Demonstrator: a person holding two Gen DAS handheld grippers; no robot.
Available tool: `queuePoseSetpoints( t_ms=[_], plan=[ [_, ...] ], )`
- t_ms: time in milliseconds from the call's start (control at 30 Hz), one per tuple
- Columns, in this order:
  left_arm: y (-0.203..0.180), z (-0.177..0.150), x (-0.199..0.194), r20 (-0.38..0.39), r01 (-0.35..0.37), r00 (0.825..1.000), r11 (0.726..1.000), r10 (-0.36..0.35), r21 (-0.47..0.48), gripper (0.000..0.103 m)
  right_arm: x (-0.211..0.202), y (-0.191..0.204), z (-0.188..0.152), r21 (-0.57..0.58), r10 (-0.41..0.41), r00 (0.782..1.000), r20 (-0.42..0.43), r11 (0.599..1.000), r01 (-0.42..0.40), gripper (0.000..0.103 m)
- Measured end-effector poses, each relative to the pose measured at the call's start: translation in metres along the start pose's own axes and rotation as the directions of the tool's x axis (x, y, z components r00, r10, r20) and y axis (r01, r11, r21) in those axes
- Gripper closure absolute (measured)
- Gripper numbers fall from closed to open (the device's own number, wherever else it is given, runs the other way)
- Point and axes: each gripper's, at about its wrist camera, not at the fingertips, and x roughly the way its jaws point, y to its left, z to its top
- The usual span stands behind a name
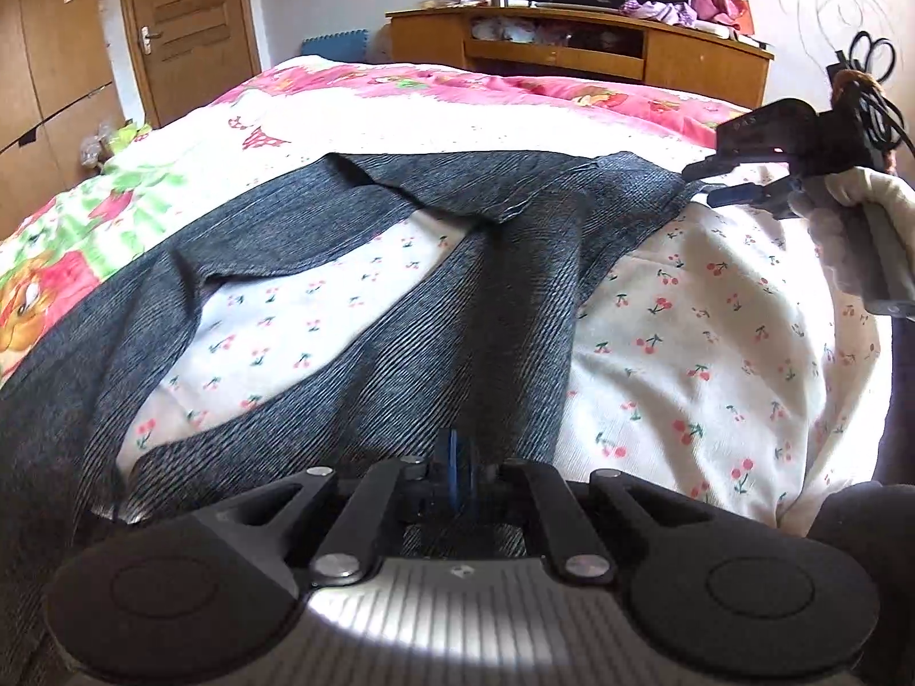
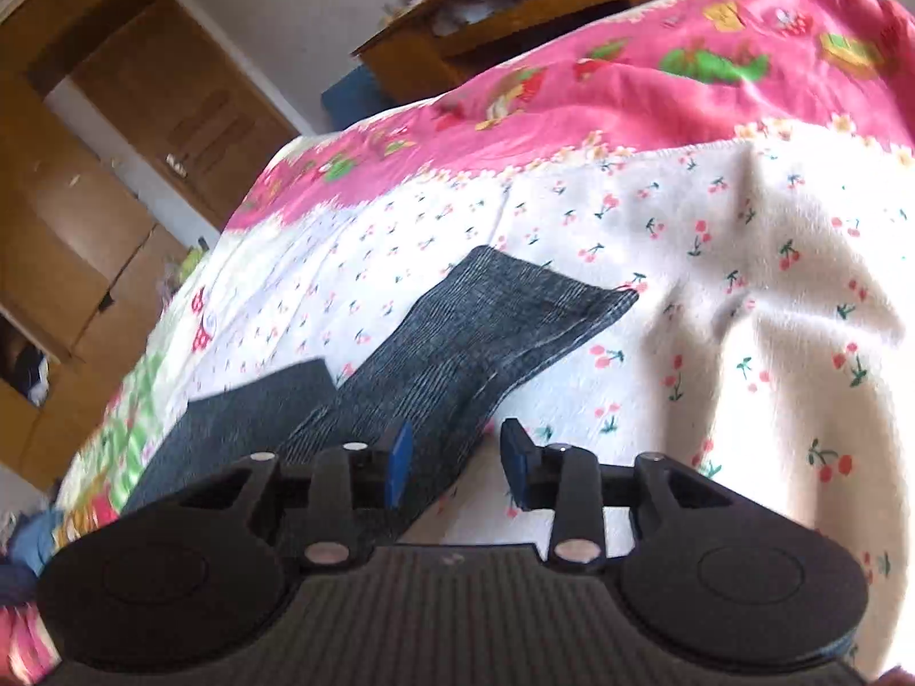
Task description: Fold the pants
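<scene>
While the pants [image 1: 469,263] lie spread across the bed, their dark grey ribbed knit shows fine diagonal ridges, soft and slightly rumpled. One leg runs from the near edge toward the far right; the other bends away to the left, leaving a wedge of sheet bare between them. At the far end a flap of the fabric is folded back on itself with a raised crease. In the right wrist view a leg [image 2: 492,331] ends in a straight, flat hem, lying smooth on the sheet, with another squared piece of the same knit beside it to the left.

The left gripper [image 1: 454,460] sits low over the near leg, its blue pads [image 1: 454,451] pressed together; fabric lies right at the tips, though whether any is pinched between them cannot be told. The right gripper [image 2: 457,457] has its blue pads [image 2: 400,457] spread apart, one over the edge of the leg, the other over the sheet. In the left view it [image 1: 709,183] hangs at the pants' far right corner, held by a gloved hand [image 1: 858,228].

The sheet [image 1: 715,331] is white, nubbly, printed with small red cherries. Beyond it lies a pink blanket [image 2: 629,86] with cartoon patches. A wooden cabinet [image 1: 577,46] stands behind the bed, and a wooden door [image 1: 189,28] to the left.
</scene>
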Motion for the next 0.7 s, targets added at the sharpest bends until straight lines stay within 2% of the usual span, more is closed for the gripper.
queuePoseSetpoints(
  t_ms=[67, 100, 133, 200, 267, 333, 400, 433, 500, 533, 600, 667, 700],
  plan=[
    [-0.017, 0.006, 0.002, -0.002, -0.035, 0.999, 0.999, 0.035, 0.030, 0.083, 0.014, -0.013, 0.007, 0.048, 0.057, 0.998, 0.017, 0.997, -0.058, 0.065],
    [-0.023, 0.008, 0.003, -0.012, -0.043, 0.999, 0.999, 0.043, 0.020, 0.083, 0.020, -0.017, 0.009, 0.055, 0.066, 0.998, 0.023, 0.996, -0.067, 0.073],
    [-0.030, 0.013, 0.008, -0.029, -0.045, 0.999, 0.999, 0.045, -0.001, 0.083, 0.024, -0.020, 0.011, 0.063, 0.077, 0.997, 0.017, 0.995, -0.078, 0.099],
    [-0.041, 0.020, 0.008, -0.058, -0.050, 0.997, 0.999, 0.049, -0.008, 0.083, 0.024, -0.025, 0.021, 0.084, 0.128, 0.992, -0.004, 0.988, -0.128, 0.099],
    [-0.052, 0.029, 0.004, -0.063, -0.061, 0.996, 0.998, 0.062, 0.014, 0.083, 0.005, -0.014, 0.041, -0.005, 0.187, 0.982, 0.031, 0.982, -0.187, 0.099],
    [-0.059, 0.039, 0.004, -0.067, -0.061, 0.996, 0.998, 0.062, 0.013, 0.083, -0.010, -0.009, 0.062, -0.059, 0.193, 0.980, 0.052, 0.980, -0.190, 0.099],
    [-0.068, 0.047, 0.007, -0.075, -0.062, 0.995, 0.998, 0.062, -0.002, 0.083, -0.012, -0.012, 0.074, -0.125, 0.135, 0.991, -0.001, 0.983, -0.134, 0.098],
    [-0.073, 0.049, 0.010, -0.079, -0.062, 0.995, 0.998, 0.061, -0.008, 0.082, -0.007, -0.015, 0.074, -0.185, 0.063, 0.998, -0.024, 0.981, -0.066, 0.091],
    [-0.086, 0.052, 0.017, -0.101, -0.070, 0.992, 0.997, 0.069, -0.010, 0.082, 0.001, -0.028, 0.066, -0.255, -0.063, 0.998, -0.020, 0.965, 0.056, 0.086],
    [-0.090, 0.053, 0.019, -0.118, -0.074, 0.990, 0.997, 0.072, -0.013, 0.082, -0.001, -0.038, 0.062, -0.265, -0.073, 0.997, -0.019, 0.962, 0.065, 0.086],
    [-0.096, 0.054, 0.017, -0.150, -0.088, 0.985, 0.996, 0.084, -0.016, 0.081, -0.020, -0.053, 0.061, -0.239, -0.061, 0.997, 0.055, 0.968, 0.072, 0.083],
    [-0.098, 0.056, 0.011, -0.150, -0.109, 0.983, 0.994, 0.108, -0.001, 0.078, -0.043, -0.053, 0.055, -0.287, -0.049, 0.990, 0.131, 0.954, 0.086, 0.083],
    [-0.097, 0.057, 0.008, -0.143, -0.126, 0.982, 0.992, 0.126, 0.009, 0.078, -0.055, -0.048, 0.050, -0.331, -0.009, 0.990, 0.142, 0.942, 0.056, 0.083]
  ],
)
